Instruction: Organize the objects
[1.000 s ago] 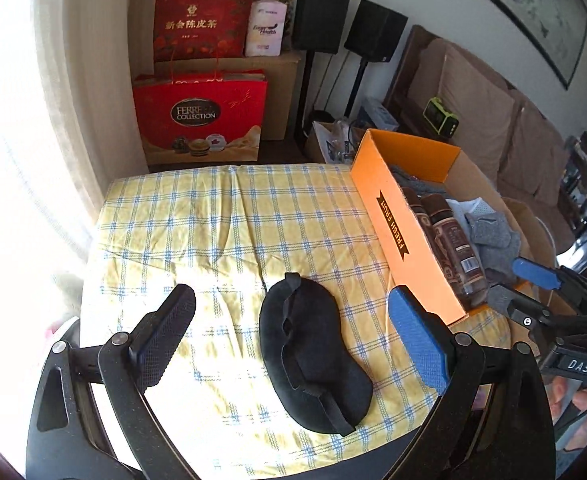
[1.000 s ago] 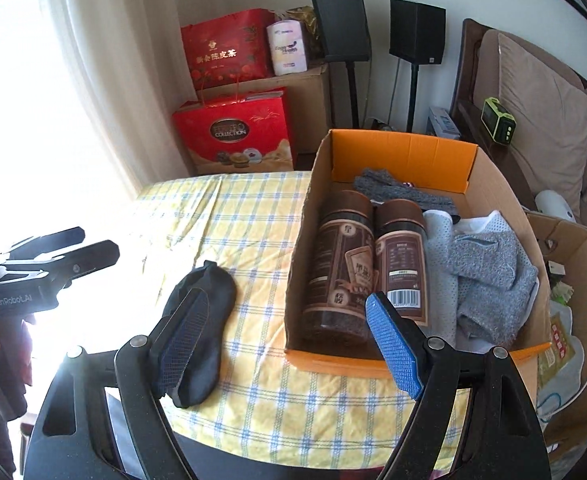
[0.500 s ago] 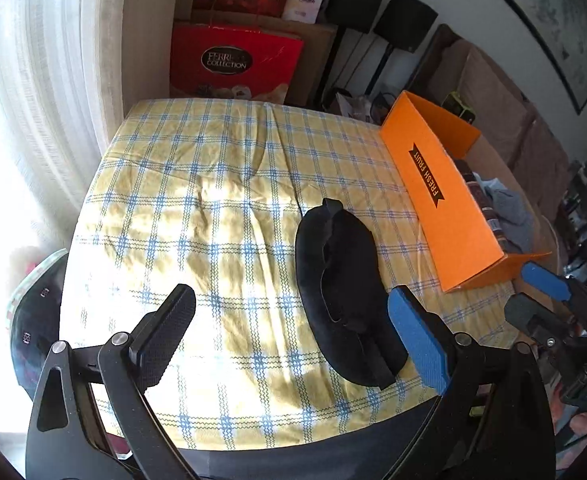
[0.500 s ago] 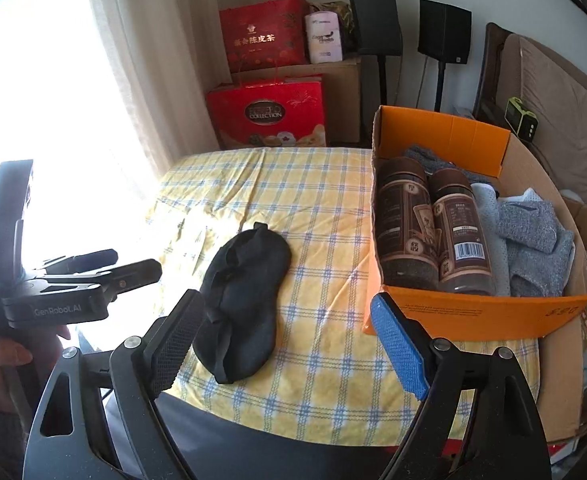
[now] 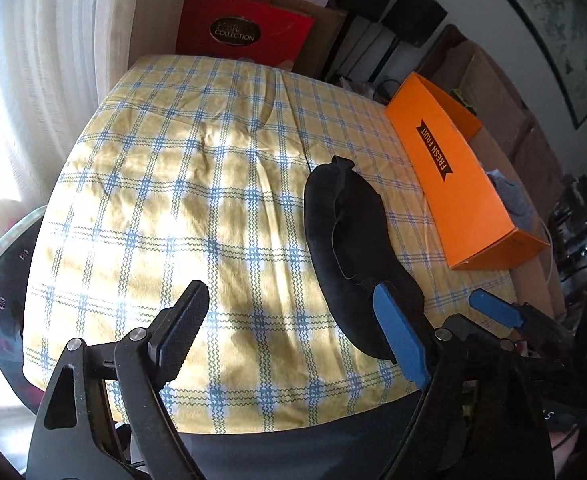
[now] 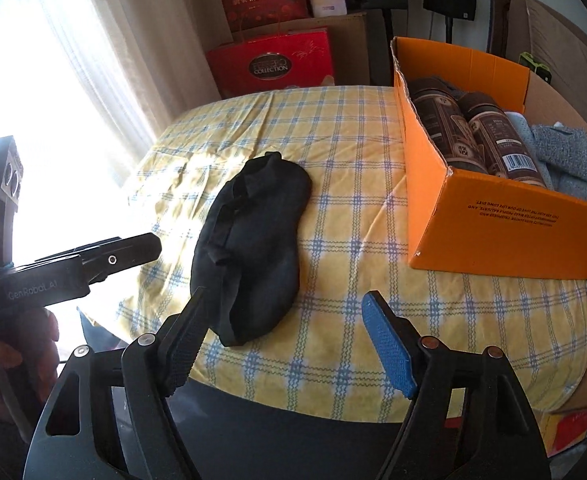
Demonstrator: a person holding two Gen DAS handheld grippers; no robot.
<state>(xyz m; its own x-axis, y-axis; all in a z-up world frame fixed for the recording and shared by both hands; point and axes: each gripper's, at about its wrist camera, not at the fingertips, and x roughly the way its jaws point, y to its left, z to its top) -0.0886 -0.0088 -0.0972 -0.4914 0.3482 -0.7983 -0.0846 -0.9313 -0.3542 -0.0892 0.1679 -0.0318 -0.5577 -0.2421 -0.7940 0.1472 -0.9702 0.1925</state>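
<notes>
Both claws hover apart over the sleep mask.
Left gripper [image 5: 293, 344] and right gripper [image 6: 281, 344], just narrowing, grip nothing; black sleep mask [image 6: 253, 248] lies near the tablecloth's [image 5: 165, 200] front edge, orange box [image 6: 493, 232] at its right edge.

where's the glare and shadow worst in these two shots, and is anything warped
Left wrist view: the window by the curtain blows out white; dappled sun and shadow mottle the checked cloth. Right wrist view: the same window washes out the left side, leaving the black eye mask almost featureless. Both views: fisheye bends the orange box and darkens the corners.
</notes>
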